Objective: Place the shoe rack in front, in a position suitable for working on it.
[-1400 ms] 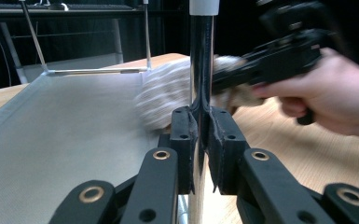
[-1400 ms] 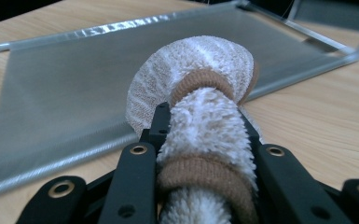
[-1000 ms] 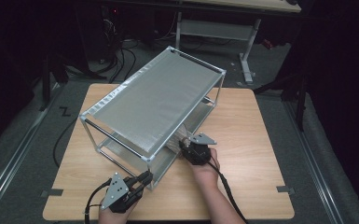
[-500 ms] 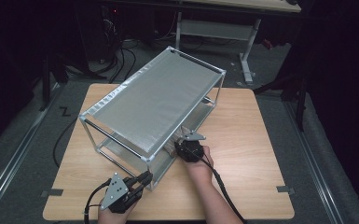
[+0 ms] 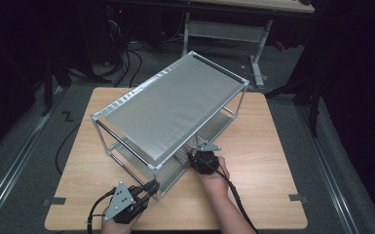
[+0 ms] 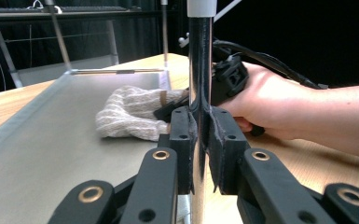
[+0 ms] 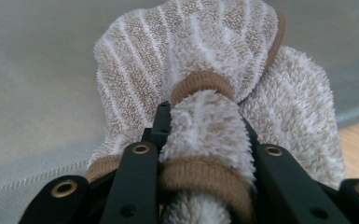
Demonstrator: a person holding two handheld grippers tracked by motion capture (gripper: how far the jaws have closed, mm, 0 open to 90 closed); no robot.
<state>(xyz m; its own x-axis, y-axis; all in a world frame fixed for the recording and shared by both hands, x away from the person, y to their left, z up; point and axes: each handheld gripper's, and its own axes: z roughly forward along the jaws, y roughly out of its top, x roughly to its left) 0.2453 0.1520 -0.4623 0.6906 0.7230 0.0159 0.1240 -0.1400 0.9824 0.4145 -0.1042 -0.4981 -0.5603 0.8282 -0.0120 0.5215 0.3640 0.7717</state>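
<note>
Here the two-tier metal-framed rack with grey fabric shelves [image 5: 170, 109] stands slantwise on the light wooden bench [image 5: 268, 146], and everything else is placed against it. The left gripper [image 6: 199, 135] is clenched on the rack's shiny upright corner post [image 6: 199, 70] at the near corner, the pads pressing on the post from both sides low on its length; in the high view that gripper [image 5: 148, 187] sits at the rack's nearest corner, close to the bench's front edge. The right gripper [image 7: 203, 140] is grasping the cream-and-beige striped terry towel with tan edging [image 7: 200, 60], a bunched fold of it pinched between the black jaws. The towel [image 6: 130, 112] lies crumpled on the rack's lower grey shelf [image 6: 42, 144], near that shelf's long open side and just behind the clamped post. In the high view the right gripper [image 5: 195, 157] reaches in under the top shelf from the rack's right long side, the hand behind it resting over the bench.
</note>
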